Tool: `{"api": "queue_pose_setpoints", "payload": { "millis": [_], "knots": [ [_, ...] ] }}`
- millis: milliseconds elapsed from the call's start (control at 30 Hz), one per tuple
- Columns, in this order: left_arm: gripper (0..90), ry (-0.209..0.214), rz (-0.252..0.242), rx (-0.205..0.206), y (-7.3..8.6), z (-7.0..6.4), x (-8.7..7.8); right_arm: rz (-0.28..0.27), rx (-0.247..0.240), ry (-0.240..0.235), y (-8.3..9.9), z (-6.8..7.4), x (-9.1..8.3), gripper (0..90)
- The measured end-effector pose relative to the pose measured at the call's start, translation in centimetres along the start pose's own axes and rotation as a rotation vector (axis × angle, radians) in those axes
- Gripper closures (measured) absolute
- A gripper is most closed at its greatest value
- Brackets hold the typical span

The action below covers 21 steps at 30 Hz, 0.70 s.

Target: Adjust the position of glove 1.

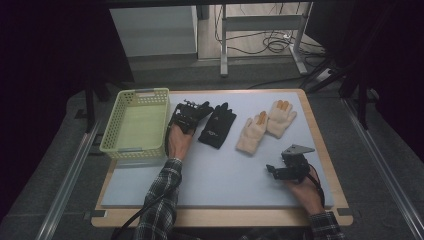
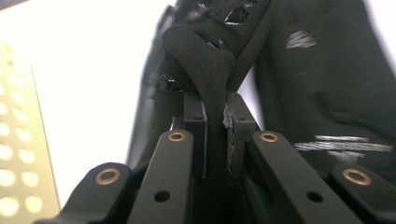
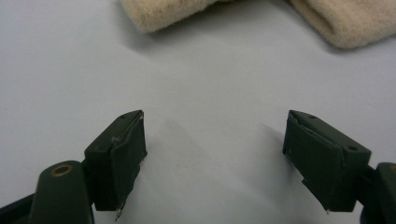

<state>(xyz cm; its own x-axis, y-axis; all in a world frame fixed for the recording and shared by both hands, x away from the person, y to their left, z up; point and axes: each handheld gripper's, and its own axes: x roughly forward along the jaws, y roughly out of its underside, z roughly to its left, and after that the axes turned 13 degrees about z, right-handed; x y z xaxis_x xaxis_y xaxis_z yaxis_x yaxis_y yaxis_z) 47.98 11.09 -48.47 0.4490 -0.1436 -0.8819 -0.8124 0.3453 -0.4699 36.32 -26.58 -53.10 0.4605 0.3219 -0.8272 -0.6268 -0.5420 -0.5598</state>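
Note:
Two black gloves lie left of centre on the grey mat. My left gripper (image 1: 194, 113) is shut on a fold of one black glove (image 2: 205, 65), right beside the basket. The other black glove (image 1: 218, 126), with white print (image 2: 343, 145), lies just to its right. A pair of cream gloves (image 1: 252, 132) (image 1: 281, 118) with orange fingertips lies right of centre. My right gripper (image 1: 278, 171) stands open low over the bare mat, in front of the cream gloves (image 3: 163, 11) (image 3: 345, 21), with nothing between its jaws (image 3: 215, 140).
A yellow-green plastic basket (image 1: 145, 92) stands at the table's left edge and holds nothing. The grey mat (image 1: 225, 175) covers a wooden table. Behind the table are a desk frame and cables on the floor.

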Motion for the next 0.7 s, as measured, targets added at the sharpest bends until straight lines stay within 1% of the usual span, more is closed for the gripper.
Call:
{"api": "queue_pose_setpoints", "payload": {
  "millis": [100, 200, 267, 400, 433, 500, 567, 633, 700],
  "knots": [
    [82.8, 0.034, -0.027, 0.047, 0.3, -1.0, -2.2, 0.0, -0.001, 0.001, 0.0, 0.0, 0.0, 20.8],
    [82.7, 0.082, -0.056, 0.1, 1.2, -2.3, -4.3, 0.001, -0.001, 0.001, 0.0, 0.0, 0.0, 20.8],
    [82.6, 0.108, -0.07, 0.141, 2.1, -3.4, -5.5, 0.001, -0.002, 0.001, 0.0, 0.0, 0.0, 20.8],
    [82.4, 0.162, -0.077, 0.223, 4.6, -5.4, -7.2, 0.0, -0.003, 0.002, 0.0, 0.0, 0.0, 20.9],
    [82.3, 0.178, -0.081, 0.236, 5.2, -5.9, -7.5, 0.0, -0.003, 0.002, 0.0, 0.0, 0.0, 20.9],
    [82.3, 0.204, -0.076, 0.273, 6.7, -6.9, -8.1, 0.0, -0.002, 0.002, 0.0, 0.0, 0.0, 20.9],
    [82.1, 0.22, -0.065, 0.308, 8.0, -8.0, -8.2, 0.0, -0.001, 0.002, 0.0, 0.0, 0.0, 20.8],
    [81.9, 0.239, -0.044, 0.34, 9.4, -9.1, -7.8, 0.0, -0.001, 0.002, 0.0, 0.0, 0.0, 20.9],
    [81.3, 0.272, -0.012, 0.366, 10.7, -10.1, -6.7, 0.0, -0.002, 0.003, 0.0, 0.0, 0.0, 20.8]
  ]
}}
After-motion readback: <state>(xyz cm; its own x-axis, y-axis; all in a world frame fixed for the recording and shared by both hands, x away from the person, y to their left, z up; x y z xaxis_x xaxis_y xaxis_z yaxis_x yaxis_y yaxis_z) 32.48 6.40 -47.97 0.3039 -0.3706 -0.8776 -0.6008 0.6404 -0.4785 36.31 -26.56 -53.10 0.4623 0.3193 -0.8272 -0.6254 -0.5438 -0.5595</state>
